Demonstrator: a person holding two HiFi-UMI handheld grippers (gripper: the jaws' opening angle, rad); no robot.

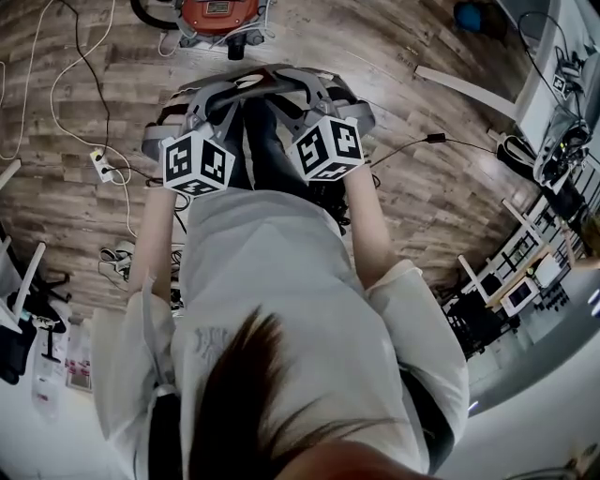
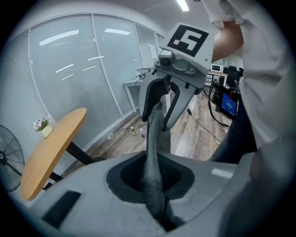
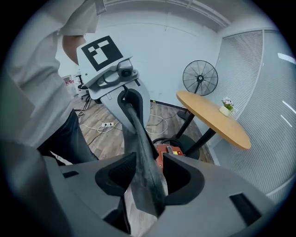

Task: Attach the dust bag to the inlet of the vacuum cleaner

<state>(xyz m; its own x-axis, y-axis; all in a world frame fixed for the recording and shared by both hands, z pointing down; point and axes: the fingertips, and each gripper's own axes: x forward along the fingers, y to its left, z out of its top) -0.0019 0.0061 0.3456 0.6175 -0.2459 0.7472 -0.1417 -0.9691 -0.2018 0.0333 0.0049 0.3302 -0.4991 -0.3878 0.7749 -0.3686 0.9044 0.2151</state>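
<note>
- Wood-plank flooring (image 1: 450, 187) is covered by the working area; a round wooden table (image 3: 212, 118) and a pedestal fan (image 3: 200, 77) are seen at the side, and cables are spread over the floor.
- The vacuum cleaner (image 1: 220, 14), with a red-orange top, is stood on the floor ahead of the person, clear of both tools.
- The dust bag (image 2: 155, 134), a dark grey mesh-textured fabric, is held in the air as a taut band stretched between the two tools. No contact with the vacuum cleaner is shown.
- Task status is judged as early: the bag has been picked up, but it has not been brought to the inlet. The inlet itself cannot be made out. Approach, alignment and seating of the bag opening are left to be done.
- The left hand-held gripper (image 2: 156, 173) is pinched on one end of the bag, with the fabric clamped between nearly closed jaws.
- The right hand-held gripper (image 3: 148, 178) is spread wide. The bag fabric is passed between its jaws, yet gaps are visible beside the fabric, so no firm clamp is indicated.
- Both forearms are extended forward and angled downward. The tools are faced toward each other, close together, with the marker cubes turned upward.
</note>
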